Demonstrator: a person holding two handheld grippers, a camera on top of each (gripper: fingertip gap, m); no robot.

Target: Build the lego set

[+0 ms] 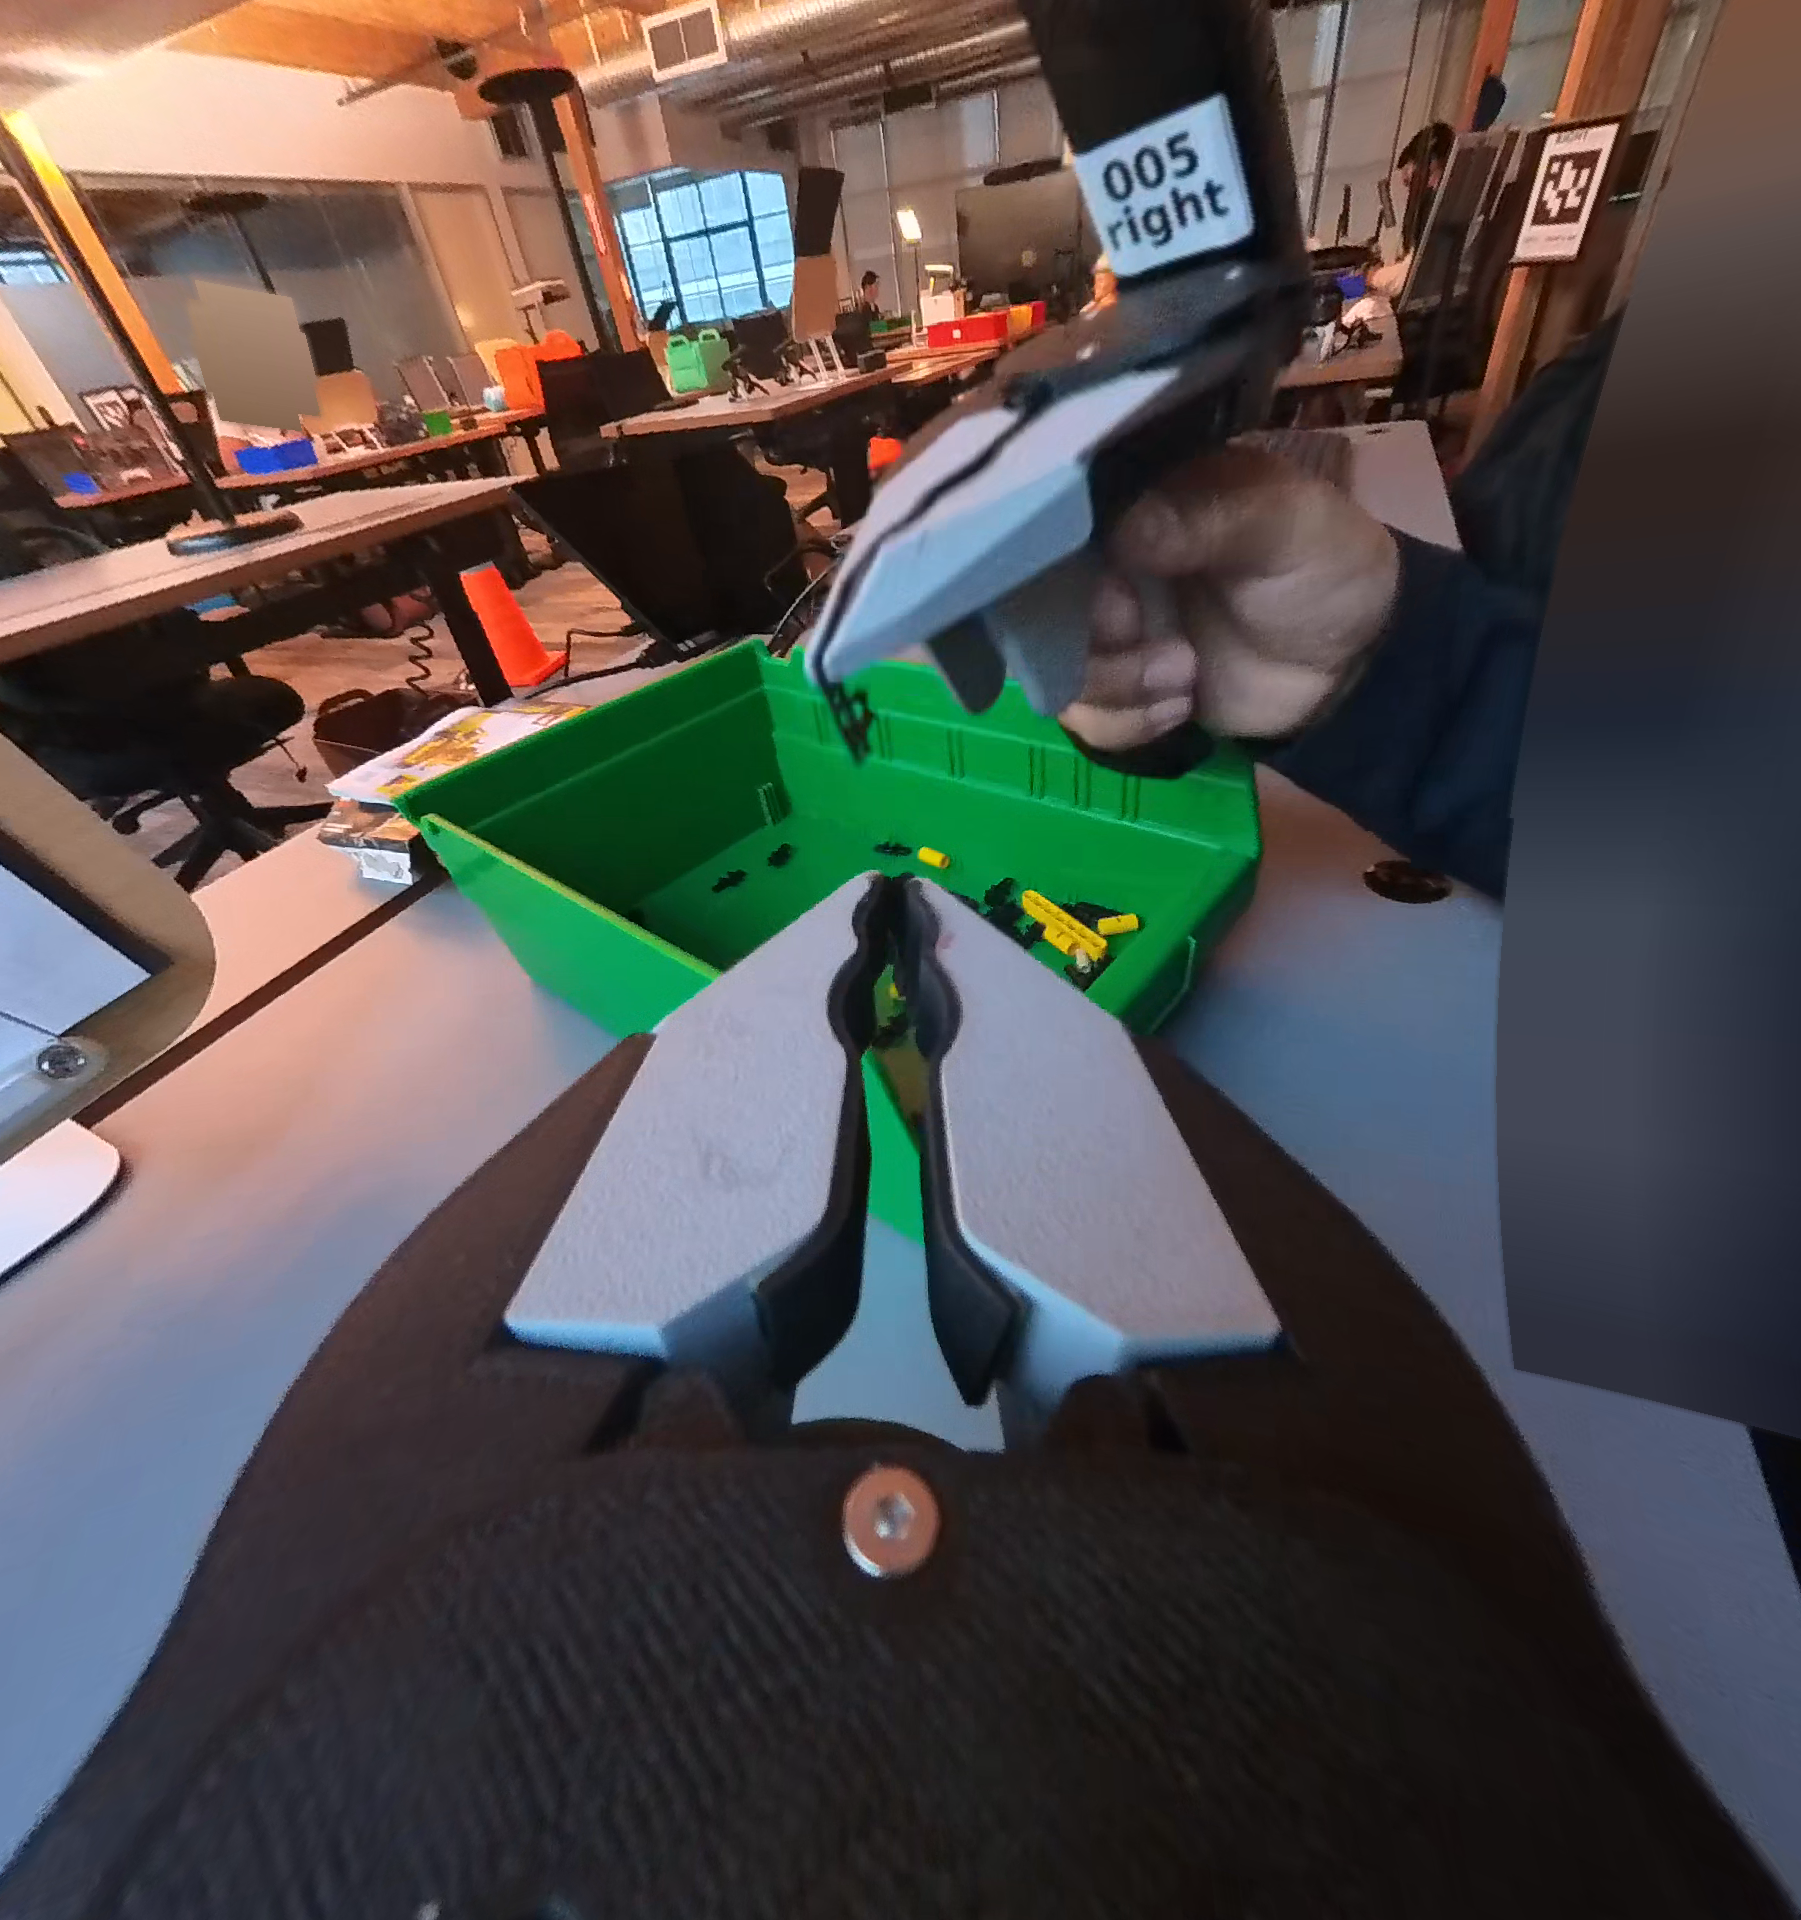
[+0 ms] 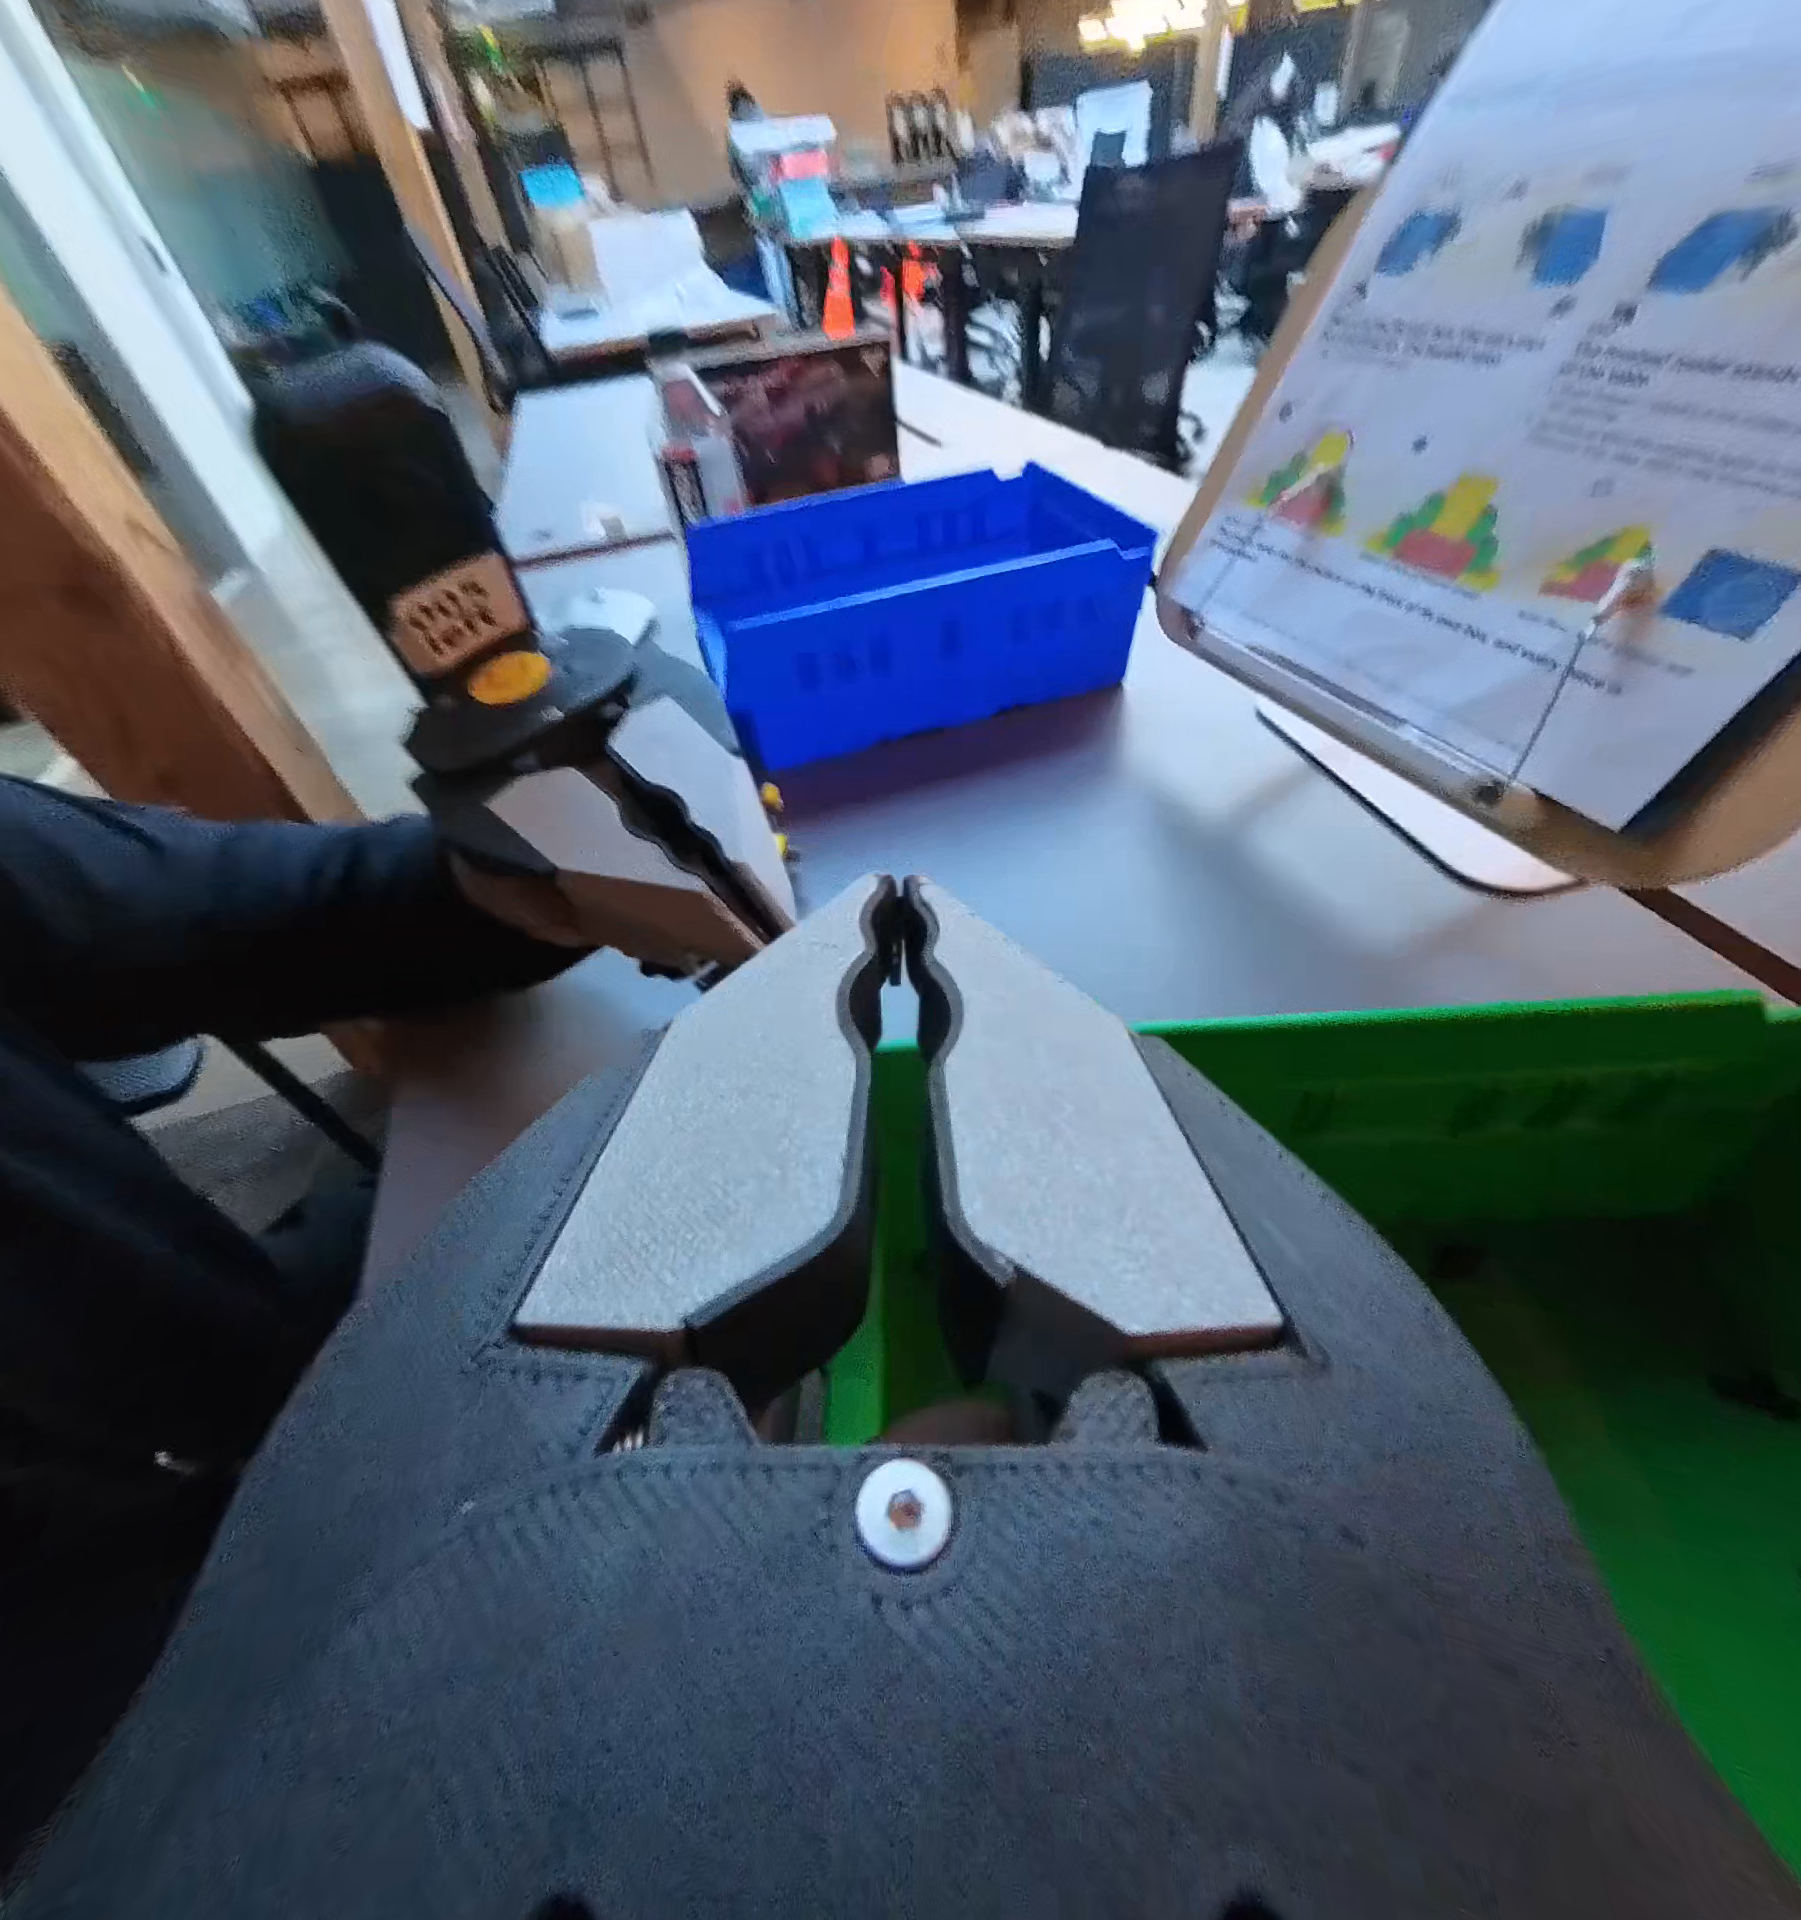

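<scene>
My left gripper [image 1: 894,888] is shut at the near wall of the green bin [image 1: 563,758]. A yellow and black lego piece [image 1: 891,997] shows between its pads. In the right wrist view the left gripper [image 2: 740,894] sits at the left, with yellow bits [image 2: 770,796] poking out beside it. My right gripper [image 2: 898,888] is shut on a small black lego piece [image 2: 894,956]. In the left wrist view the right gripper [image 1: 831,675] hangs above the bin's far wall, and the black piece [image 1: 852,719] dangles from its tips. Loose yellow and black pieces [image 1: 1067,920] lie in the bin.
A blue bin [image 2: 917,623] stands farther back on the grey table [image 2: 1187,852]. A tilted instruction board [image 2: 1550,468] stands at the right. Booklets [image 1: 439,748] lie behind the green bin. The green bin also shows in the right wrist view [image 2: 1498,1091]. My hands' fingertips stand some 5 cm from each other.
</scene>
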